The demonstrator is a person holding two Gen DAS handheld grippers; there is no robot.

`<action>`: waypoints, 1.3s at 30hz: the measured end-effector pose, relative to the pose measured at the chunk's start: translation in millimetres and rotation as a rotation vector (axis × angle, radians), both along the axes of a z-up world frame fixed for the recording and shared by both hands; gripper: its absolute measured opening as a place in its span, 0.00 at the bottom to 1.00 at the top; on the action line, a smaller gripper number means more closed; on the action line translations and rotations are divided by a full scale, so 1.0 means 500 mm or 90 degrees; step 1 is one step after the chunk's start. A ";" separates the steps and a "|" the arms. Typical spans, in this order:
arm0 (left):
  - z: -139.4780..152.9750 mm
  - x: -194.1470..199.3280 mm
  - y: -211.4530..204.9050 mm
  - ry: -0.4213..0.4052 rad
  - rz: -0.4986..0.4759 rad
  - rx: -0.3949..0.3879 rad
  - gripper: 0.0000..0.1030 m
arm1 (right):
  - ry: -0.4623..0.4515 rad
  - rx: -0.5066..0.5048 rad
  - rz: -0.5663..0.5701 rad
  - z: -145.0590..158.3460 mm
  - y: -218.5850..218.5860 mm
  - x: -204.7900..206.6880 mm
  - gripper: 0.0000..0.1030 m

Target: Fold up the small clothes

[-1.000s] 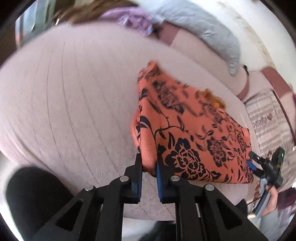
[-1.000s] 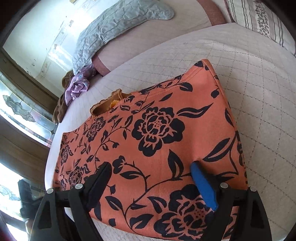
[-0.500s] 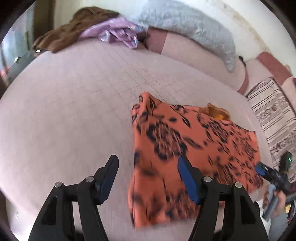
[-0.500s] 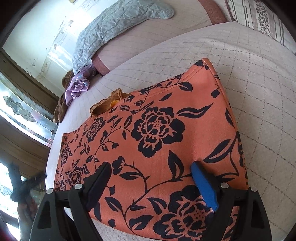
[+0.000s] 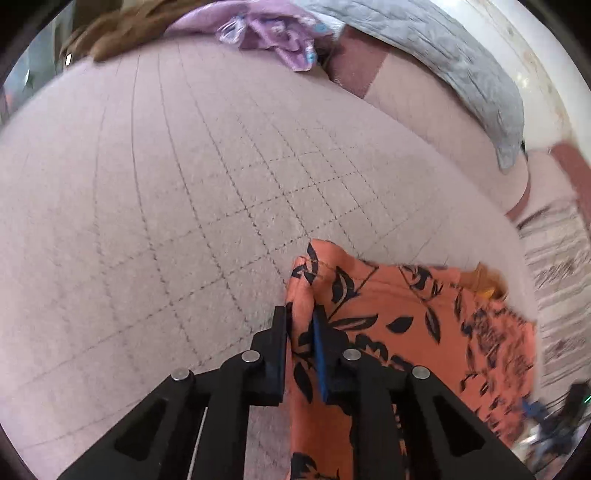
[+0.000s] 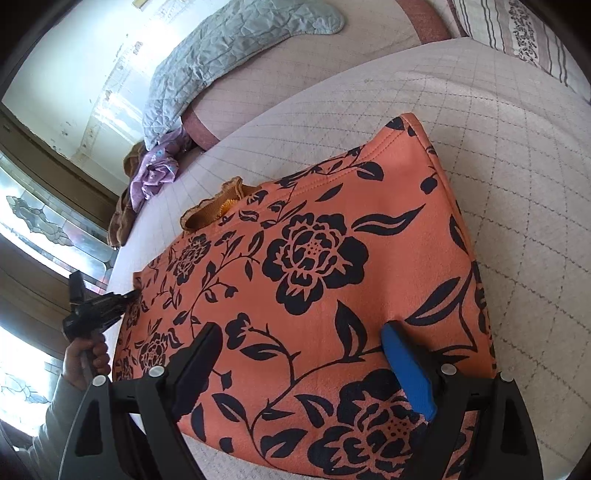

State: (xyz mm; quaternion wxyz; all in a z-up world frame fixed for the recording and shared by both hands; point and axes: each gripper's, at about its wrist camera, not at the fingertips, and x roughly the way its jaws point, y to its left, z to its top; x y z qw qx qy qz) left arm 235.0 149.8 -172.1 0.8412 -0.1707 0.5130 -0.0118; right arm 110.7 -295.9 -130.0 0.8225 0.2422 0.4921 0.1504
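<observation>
Between the fingers of my left gripper [image 5: 300,332] there's a pinched-up ridge of the orange floral garment [image 6: 314,280], right at its far corner. The jaws are closing on that fold, and from the left wrist view the pads look pressed onto the cloth already. I'm grabbing at the corner because that's the bit you need to lift if you want to carry one edge over the rest of it.

My right gripper [image 6: 301,365] is hovering wide open over the near end of the garment, fingers spread with nothing between them. My guess is it's parked there to pin or catch that end once the fold comes across.

The garment itself lies mostly flat on the quilted bed [image 5: 184,221], running from under my right gripper out to where the left one bites. Beyond it, well apart, there's a purple crumpled cloth [image 5: 273,33] and a grey quilted blanket [image 5: 443,55] by the wall, neither in play.

Compared with half a second ago: my left gripper was gaping wide above the garment's edge with nothing in it, and now it's narrowed onto the corner. A full second ago it was clamped on cloth too, so this is a re-grip. The right one hasn't budged, same wide stance throughout.
</observation>
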 end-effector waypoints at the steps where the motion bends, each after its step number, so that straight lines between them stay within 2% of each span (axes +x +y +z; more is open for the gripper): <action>1: 0.006 -0.004 -0.012 -0.003 -0.010 0.017 0.15 | 0.006 0.006 -0.005 0.006 -0.003 0.003 0.87; 3: 0.005 0.000 -0.030 -0.007 -0.028 0.043 0.15 | -0.001 0.043 -0.014 0.030 -0.012 0.018 0.88; 5: -0.007 0.005 -0.032 0.004 -0.034 0.065 0.23 | -0.029 0.062 -0.020 0.059 -0.021 0.043 0.87; 7: -0.019 0.014 -0.042 0.001 -0.029 0.062 0.24 | -0.048 0.070 -0.032 0.073 -0.033 0.091 0.88; 9: -0.023 0.017 -0.047 0.007 -0.029 0.067 0.26 | -0.032 0.088 -0.049 0.044 -0.055 0.160 0.87; 11: -0.014 0.012 -0.046 0.018 -0.024 0.085 0.33 | 0.035 0.059 -0.092 -0.021 -0.086 0.215 0.85; 12: 0.009 0.006 -0.033 0.018 -0.022 0.094 0.34 | 0.062 0.103 -0.124 -0.058 -0.110 0.231 0.85; 13: 0.028 -0.003 -0.029 0.006 -0.022 0.104 0.36 | 0.057 0.130 -0.151 -0.052 -0.121 0.229 0.84; 14: 0.042 -0.011 -0.026 -0.009 -0.022 0.114 0.43 | 0.054 0.137 -0.163 -0.033 -0.122 0.224 0.84; 16: 0.060 -0.036 -0.037 -0.027 -0.021 0.138 0.55 | 0.012 0.124 -0.142 0.020 -0.106 0.192 0.85; 19: 0.081 -0.084 -0.060 -0.049 -0.033 0.158 0.57 | -0.015 0.119 -0.114 0.057 -0.088 0.110 0.85; 25: 0.121 -0.167 -0.111 -0.074 -0.052 0.176 0.66 | -0.002 0.101 -0.093 0.044 -0.064 -0.063 0.85; 32: 0.147 -0.220 -0.139 -0.069 -0.073 0.179 0.66 | 0.028 0.111 -0.118 -0.010 -0.095 -0.086 0.85; 37: 0.156 -0.243 -0.148 -0.072 -0.077 0.184 0.66 | -0.026 0.111 -0.088 0.039 -0.076 -0.094 0.85; 39: 0.156 -0.244 -0.151 -0.073 -0.076 0.183 0.66 | -0.012 0.105 -0.101 0.017 -0.085 -0.082 0.86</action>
